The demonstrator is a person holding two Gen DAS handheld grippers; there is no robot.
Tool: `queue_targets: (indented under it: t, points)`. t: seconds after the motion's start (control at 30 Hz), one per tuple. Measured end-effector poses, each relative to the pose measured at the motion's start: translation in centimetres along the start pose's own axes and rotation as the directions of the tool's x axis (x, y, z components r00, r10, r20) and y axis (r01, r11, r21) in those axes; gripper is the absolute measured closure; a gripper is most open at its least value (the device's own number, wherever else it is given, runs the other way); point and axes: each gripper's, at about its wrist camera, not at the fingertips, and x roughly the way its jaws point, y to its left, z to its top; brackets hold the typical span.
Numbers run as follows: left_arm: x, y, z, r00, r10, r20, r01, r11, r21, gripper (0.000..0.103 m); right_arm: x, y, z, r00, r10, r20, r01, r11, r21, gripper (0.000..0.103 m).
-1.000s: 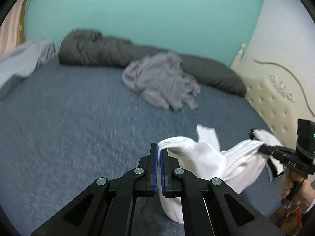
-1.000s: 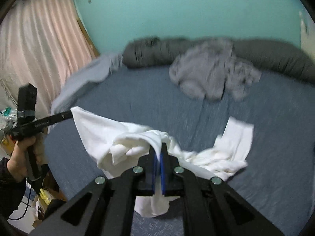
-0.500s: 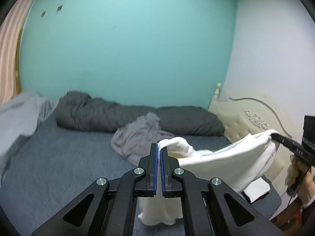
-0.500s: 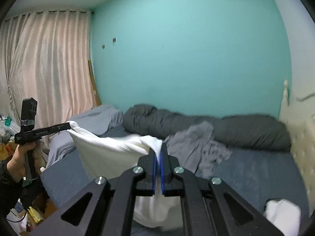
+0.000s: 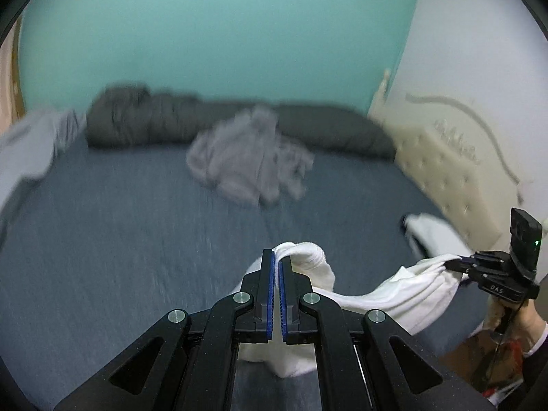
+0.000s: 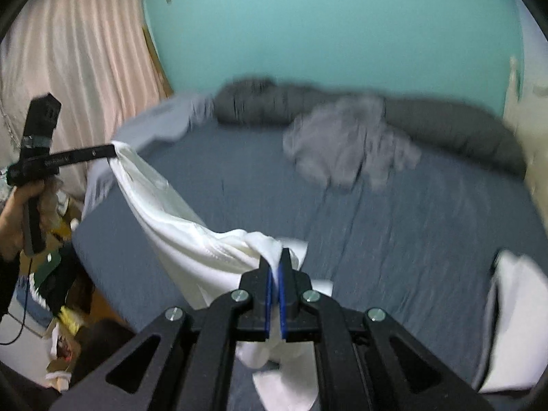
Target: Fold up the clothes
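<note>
A white garment hangs stretched between my two grippers over the near edge of the bed. My left gripper is shut on one bunched end of it. In the right wrist view my right gripper is shut on the other end, and the white garment sags from there to my left gripper at the left. My right gripper also shows at the right of the left wrist view, pinching the cloth.
The blue-grey bed sheet spreads ahead. A crumpled grey garment lies mid-bed before dark pillows. A folded white item sits at the bed's right edge. A cream headboard stands right, pink curtains left.
Both grippers have tipped back down toward the bed after being raised half a second ago. The white garment, then held high and taut, now sags lower between them. The views are motion-blurred.
</note>
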Motion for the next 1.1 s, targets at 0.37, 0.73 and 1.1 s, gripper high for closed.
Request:
queue_targets:
  t: [0.37, 0.73, 1.1]
  points:
    - [9.3, 2.9, -10.4, 0.974, 0.028, -0.225, -0.04, 0.998, -0.047, 0.101, 10.7, 0.4, -9.4, 0.966, 0.012, -0.257, -0.006, 1.0, 0.024, 0.1]
    - [11.3, 3.5, -13.5, 0.953, 0.033, -0.301, -0.041, 0.999, -0.019, 0.101, 12.3, -1.7, -11.7, 0.922, 0.012, -0.386, 0.034, 0.993, 0.112, 0.081]
    - [11.4, 2.9, -13.4, 0.953, 0.029, -0.301, -0.034, 0.999, -0.012, 0.101, 14.1, 3.8, -9.2, 0.936, 0.11, -0.333, -0.088, 0.993, 0.08, 0.065]
